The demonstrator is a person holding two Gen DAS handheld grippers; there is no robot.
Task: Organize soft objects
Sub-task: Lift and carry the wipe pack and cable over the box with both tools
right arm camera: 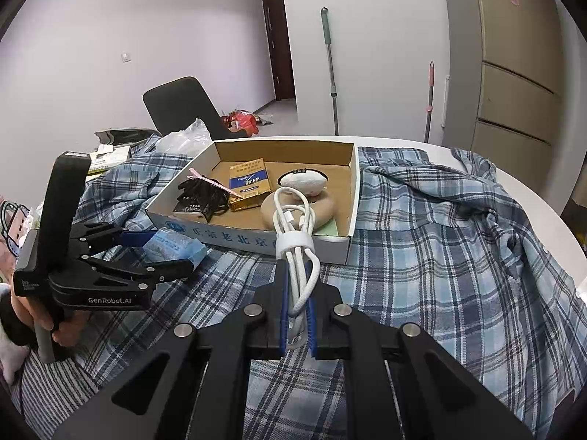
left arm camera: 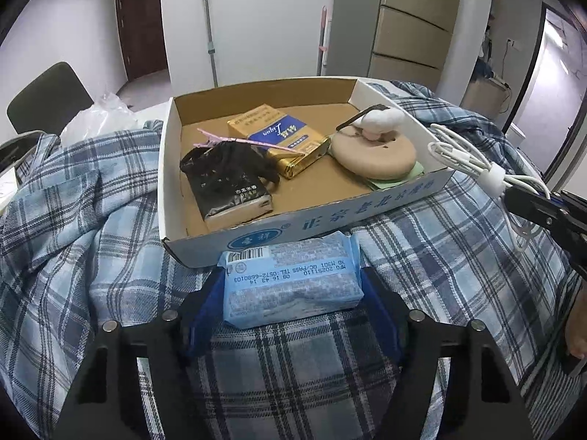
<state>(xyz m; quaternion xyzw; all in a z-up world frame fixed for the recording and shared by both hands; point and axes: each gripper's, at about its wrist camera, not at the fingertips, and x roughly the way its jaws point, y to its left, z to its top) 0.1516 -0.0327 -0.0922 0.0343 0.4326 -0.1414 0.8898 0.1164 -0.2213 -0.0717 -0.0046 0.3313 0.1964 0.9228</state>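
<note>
Two grippers, one load each, in front of the box

The left gripper [left arm camera: 293, 293] straddles a blue tissue pack [left arm camera: 291, 280] lying on the plaid shirt [left arm camera: 91, 249], just at 6 o'clock of the cardboard box [left arm camera: 330, 216]; its blue pads sit at the pack's two sides, but whether they press it cannot be told. The right gripper [right arm camera: 298, 315] is clenched on a bundled white cable [right arm camera: 299, 242], whose loop hangs over the box's near wall at 12 o'clock of the fingers. Inside the box lie a black pack [left arm camera: 231, 190], a gold pack [left arm camera: 290, 143] and a round tan cushion [left arm camera: 374, 156].
</note>
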